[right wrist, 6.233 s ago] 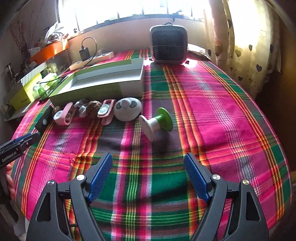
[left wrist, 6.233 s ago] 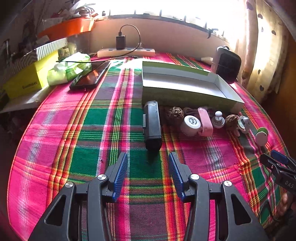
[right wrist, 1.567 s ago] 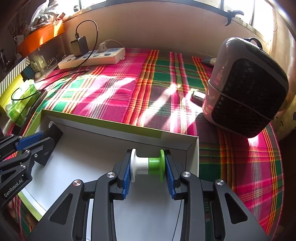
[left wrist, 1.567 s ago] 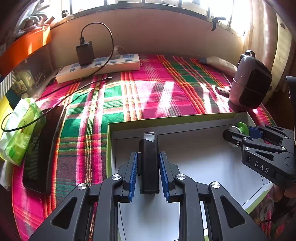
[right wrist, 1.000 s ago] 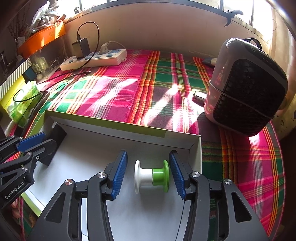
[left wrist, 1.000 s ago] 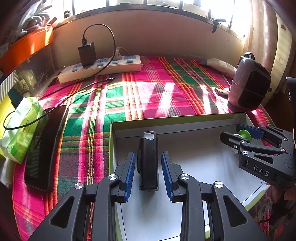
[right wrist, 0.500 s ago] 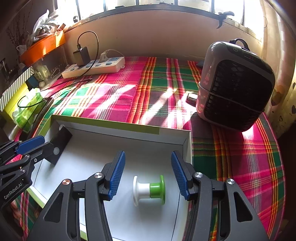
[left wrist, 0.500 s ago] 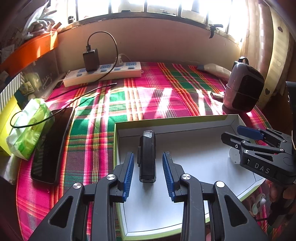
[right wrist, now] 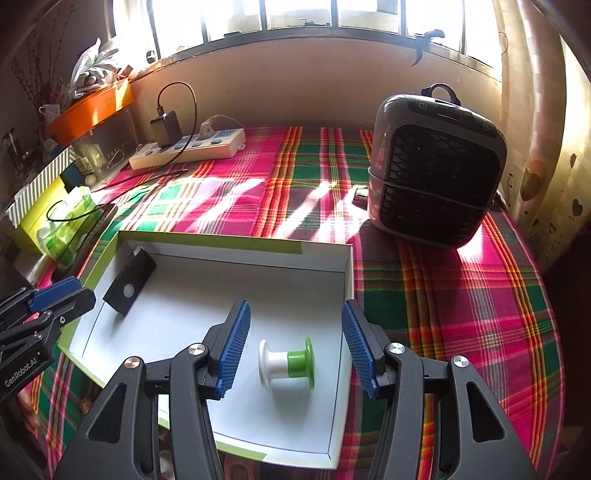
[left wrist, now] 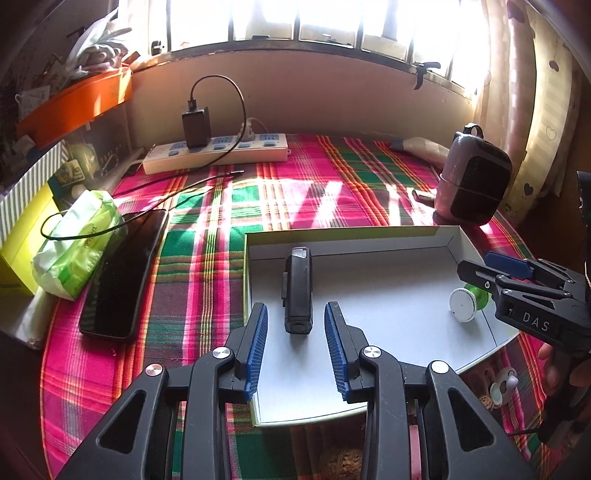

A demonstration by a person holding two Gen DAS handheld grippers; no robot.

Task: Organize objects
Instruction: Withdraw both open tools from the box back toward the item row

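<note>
Left wrist view: black device (left wrist: 298,291) and spool (left wrist: 466,303) already lie in the box (left wrist: 448,235); left gripper (left wrist: 296,345) and right gripper (right wrist: 295,345) stand spread, empty. Small trinkets (left wrist: 503,384) outside the box remain.

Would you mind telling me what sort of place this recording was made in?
Probably a lived-in room at home: a plaid cloth covers the surface beneath a window, with heart-patterned curtains and a power strip charging.

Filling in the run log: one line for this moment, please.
left gripper: open | right gripper: open | black device, spool: in box
</note>
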